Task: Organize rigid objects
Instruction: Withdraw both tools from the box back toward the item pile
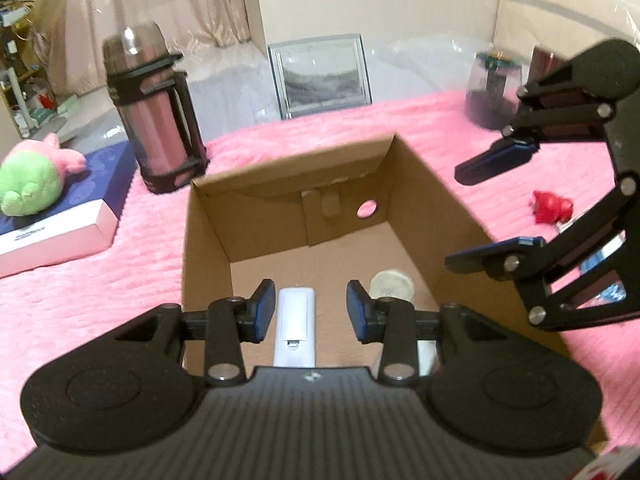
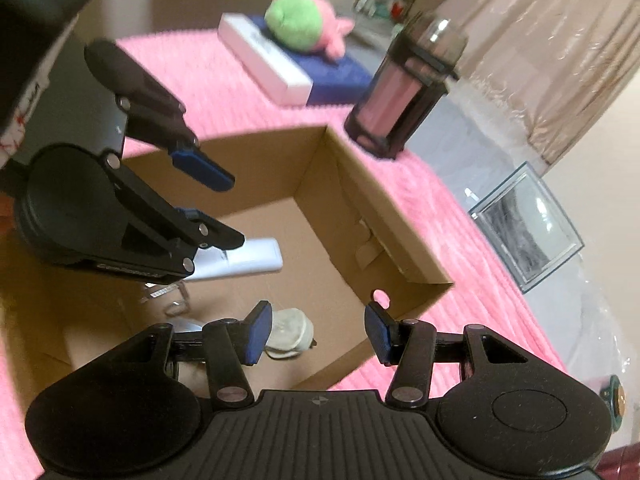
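Pink blanket (image 1: 120, 300) covers the whole surface, and the open cardboard box (image 1: 208, 240) sits in the middle of it, flaps up, with a round hole in its far wall.

Your left tongs (image 1: 310, 304) hang over the near side of the box, pointing down into it. The pads stand a little apart with nothing pinched between them, so that one's released. Your right tongs (image 2: 318, 328) are over the box's right side, pads a bit wider apart and just as empty. Neither is touching anything.

The pink flask (image 1: 160, 120) with black straps stands upright just outside the box's far-left corner, close to the blanket's far edge. At the blanket's left edge there's a blue box (image 1: 108, 176) with a white box (image 1: 52, 240) beside it, and a green-and-pink plush (image 1: 28, 184) lying on top of the blue one. A picture frame (image 1: 322, 76) leans against the wall past the far edge. A dark jar (image 1: 494, 92) sits near the blanket's far-right corner, too blurry to say more.

Inside the box, the white remote (image 1: 296, 316) lies flat on the floor by the near wall, right under your left pads. A pale round thing (image 1: 390, 284) sits on the floor by the right wall; can't tell what it is. A small red thing (image 1: 550, 206) is on the blanket right of the box, well apart from it.
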